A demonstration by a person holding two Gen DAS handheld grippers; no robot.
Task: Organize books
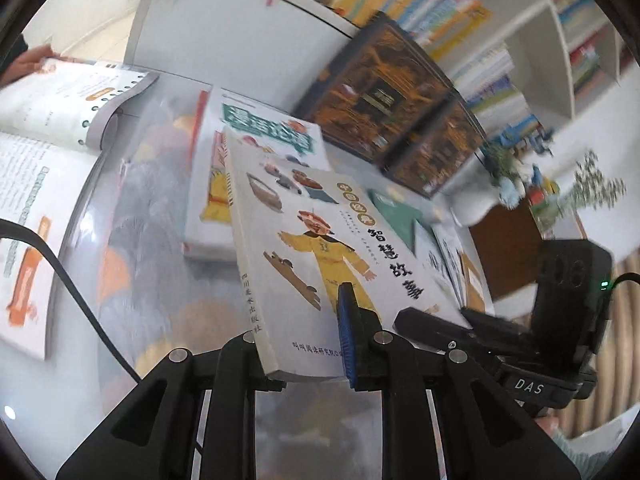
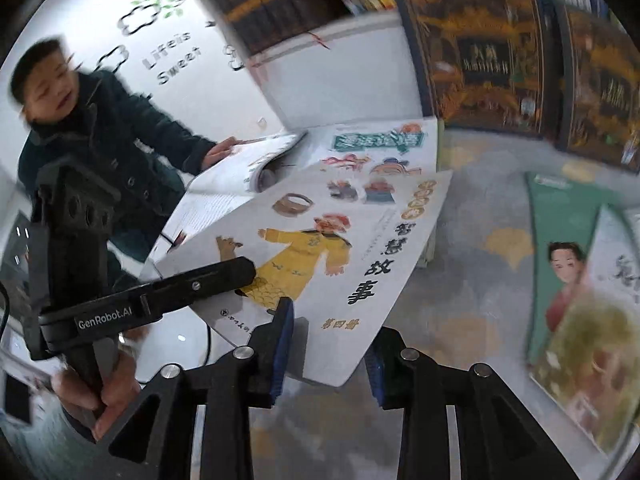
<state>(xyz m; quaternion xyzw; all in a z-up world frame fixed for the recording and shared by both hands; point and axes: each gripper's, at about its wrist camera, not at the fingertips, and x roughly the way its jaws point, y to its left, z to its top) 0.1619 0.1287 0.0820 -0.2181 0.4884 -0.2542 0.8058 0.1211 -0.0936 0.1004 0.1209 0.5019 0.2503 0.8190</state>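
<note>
**Two tongs on one white storybook**

Both grippers hold the same book. The left gripper (image 1: 308, 344) is pinched on the near spine corner of the white storybook (image 1: 320, 248), one blue pad (image 1: 346, 336) flat on the cover and the other finger under the book. The right gripper (image 2: 326, 356) has the book's (image 2: 320, 264) near corner between its blue pads, its jaws narrow; the left pad (image 2: 282, 344) lies against the cover, but whether the right pad presses the underside cannot be told. The book is tilted, lifted clear of the glass-topped table (image 1: 160, 240), its cover showing a figure in a yellow robe.

In the right wrist view the left tool's black finger reaches across the cover from the left, gripped by a hand (image 2: 100, 392).

Just beyond the held book a second illustrated book with a green title (image 1: 264, 136) lies flat, partly covered by it. Farther left an open book (image 1: 48, 152) rests on the table, with another person's hand (image 2: 218, 154) on its page; that person, in a dark coat (image 2: 112, 140), stands at the table's far side. To the right lie a green-covered book (image 2: 560, 240) and others, overlapping. Two dark, gold-patterned boxed volumes (image 1: 384, 92) stand against the white bookshelf (image 1: 560, 60) behind, rows of colourful spines above. A black cable (image 1: 72, 280) crosses the table at left.
</note>
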